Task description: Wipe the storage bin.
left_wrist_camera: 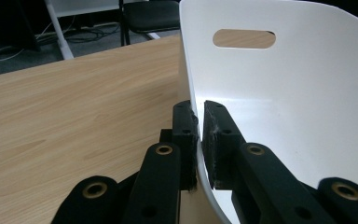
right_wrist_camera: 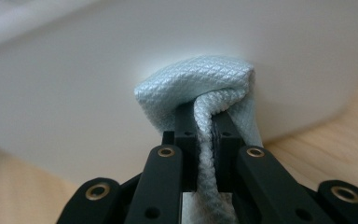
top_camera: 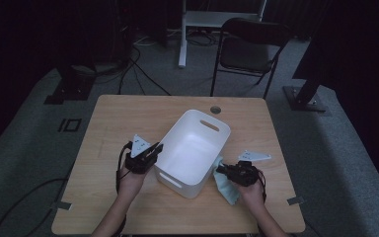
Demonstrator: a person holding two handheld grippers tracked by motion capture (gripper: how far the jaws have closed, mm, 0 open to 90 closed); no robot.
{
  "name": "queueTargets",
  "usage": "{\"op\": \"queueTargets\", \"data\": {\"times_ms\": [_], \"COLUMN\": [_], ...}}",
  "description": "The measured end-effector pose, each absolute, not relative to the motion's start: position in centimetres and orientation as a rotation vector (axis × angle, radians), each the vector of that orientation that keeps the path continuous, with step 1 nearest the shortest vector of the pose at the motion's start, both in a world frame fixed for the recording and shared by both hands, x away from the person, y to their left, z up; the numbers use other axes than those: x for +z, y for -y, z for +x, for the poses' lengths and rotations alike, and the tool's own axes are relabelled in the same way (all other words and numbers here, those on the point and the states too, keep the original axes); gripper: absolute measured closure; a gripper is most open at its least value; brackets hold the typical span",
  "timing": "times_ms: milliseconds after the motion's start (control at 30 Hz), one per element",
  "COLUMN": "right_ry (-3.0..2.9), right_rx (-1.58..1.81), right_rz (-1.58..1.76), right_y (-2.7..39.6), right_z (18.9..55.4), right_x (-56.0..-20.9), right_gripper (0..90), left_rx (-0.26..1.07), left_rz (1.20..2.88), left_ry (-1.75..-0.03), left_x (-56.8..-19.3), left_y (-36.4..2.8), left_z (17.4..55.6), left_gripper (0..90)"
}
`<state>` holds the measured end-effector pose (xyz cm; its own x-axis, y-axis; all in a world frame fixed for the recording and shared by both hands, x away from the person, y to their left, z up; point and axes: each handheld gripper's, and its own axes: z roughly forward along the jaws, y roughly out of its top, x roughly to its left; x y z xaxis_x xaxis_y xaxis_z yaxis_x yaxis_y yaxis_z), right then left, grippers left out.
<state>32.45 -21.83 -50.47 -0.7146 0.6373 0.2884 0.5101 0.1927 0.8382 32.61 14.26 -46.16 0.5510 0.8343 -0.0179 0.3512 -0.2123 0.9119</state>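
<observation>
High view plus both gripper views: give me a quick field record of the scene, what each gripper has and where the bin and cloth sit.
surface: wooden table
bin: white bin, open top, empty, mid-table
left gripper: fingers clamp the bin's left wall
right gripper: fingers pinch the cloth
cloth: pale blue cloth, bunched, pressed against the bin's right outer wall
likely work: wiping the bin's outside while the left steadies it

The right gripper (right_wrist_camera: 204, 122) has its jaws clamped on a bunched pale blue cloth (right_wrist_camera: 200, 84). Just past the jaws, the cloth presses against the white tub (right_wrist_camera: 74, 93). The wooden table (right_wrist_camera: 335, 149) shows beside the jaws.
</observation>
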Motion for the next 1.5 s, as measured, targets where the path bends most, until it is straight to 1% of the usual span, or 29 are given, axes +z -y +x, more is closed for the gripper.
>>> {"op": "queueTargets", "data": {"times_ms": [33,67,133,267,667,800,1200,1333,1500], "right_ry": [-2.31,-2.31,-2.273,-2.259,-2.282,-2.29,-2.338,-2.371,-2.378], "right_rx": [1.613,1.613,1.683,1.671,1.61,1.58,1.511,1.453,1.444], "right_rz": [1.085,1.085,1.018,0.995,1.079,1.103,1.199,1.251,1.223], "right_y": [21.7,21.7,21.5,21.2,21.5,21.6,21.8,21.8,21.7], "right_z": [31.7,31.7,30.8,30.5,31.6,31.9,33.2,33.9,33.5], "right_x": [-49.4,-49.4,-48.1,-47.6,-49.9,-50.5,-52.5,-53.8,-53.1], "right_gripper": [84.1,84.1,83.9,83.8,84.0,84.0,83.9,84.0,84.2], "left_rx": [0.611,0.612,0.613,0.609,0.617,0.637,0.629,0.626,0.631], "left_rz": [1.797,1.798,1.8,1.804,1.795,1.798,1.799,1.794,1.784], "left_ry": [-0.979,-0.979,-0.975,-0.97,-0.989,-0.98,-0.982,-0.99,-1.009], "left_x": [-46.2,-46.2,-46.2,-46.1,-46.2,-46.2,-46.2,-46.2,-46.2], "left_y": [-14.2,-14.2,-14.2,-14.2,-13.9,-13.8,-13.8,-13.8,-13.7], "left_z": [32.6,32.6,32.6,32.6,32.2,32.0,32.1,32.2,32.2], "left_gripper": [84.1,84.1,84.1,84.2,84.2,84.2,84.0,83.9,84.0]}}
